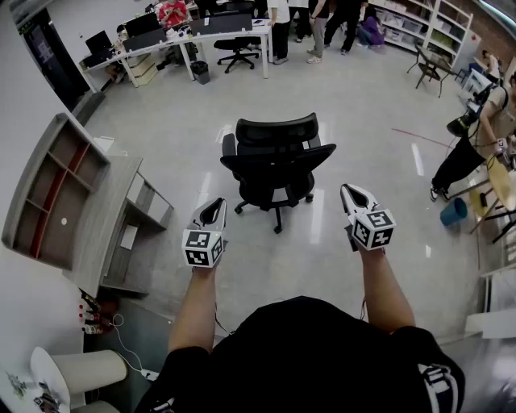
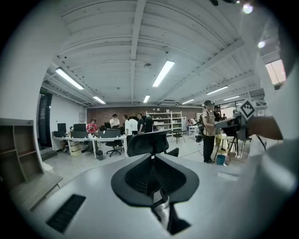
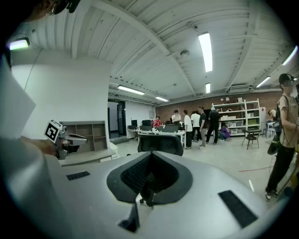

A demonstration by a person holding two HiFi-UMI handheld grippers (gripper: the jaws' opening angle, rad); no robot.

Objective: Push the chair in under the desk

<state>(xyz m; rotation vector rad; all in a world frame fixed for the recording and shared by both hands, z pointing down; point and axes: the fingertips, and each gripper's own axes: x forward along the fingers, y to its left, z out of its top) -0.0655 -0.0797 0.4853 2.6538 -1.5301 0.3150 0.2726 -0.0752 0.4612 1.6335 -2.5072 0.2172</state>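
Note:
A black mesh office chair (image 1: pixel 274 157) stands alone on the pale floor with its back towards me. It also shows straight ahead as the chair (image 2: pixel 147 142) and the chair (image 3: pixel 160 144). The grey desk (image 1: pixel 101 218) with a shelf unit on top stands at the left, apart from the chair. My left gripper (image 1: pixel 214 208) and right gripper (image 1: pixel 352 193) hover side by side short of the chair, touching nothing. Both are shut and empty, as the left gripper (image 2: pixel 153 175) and the right gripper (image 3: pixel 148 175) show up close.
Several people stand round a long white table (image 1: pixel 201 32) with monitors at the far end. A person (image 1: pixel 476 137) bends over at the right near a blue bucket (image 1: pixel 454 211). A dark chair (image 1: pixel 427 68) and shelves (image 1: pixel 439 24) stand far right. A white stool (image 1: pixel 81 371) sits at lower left.

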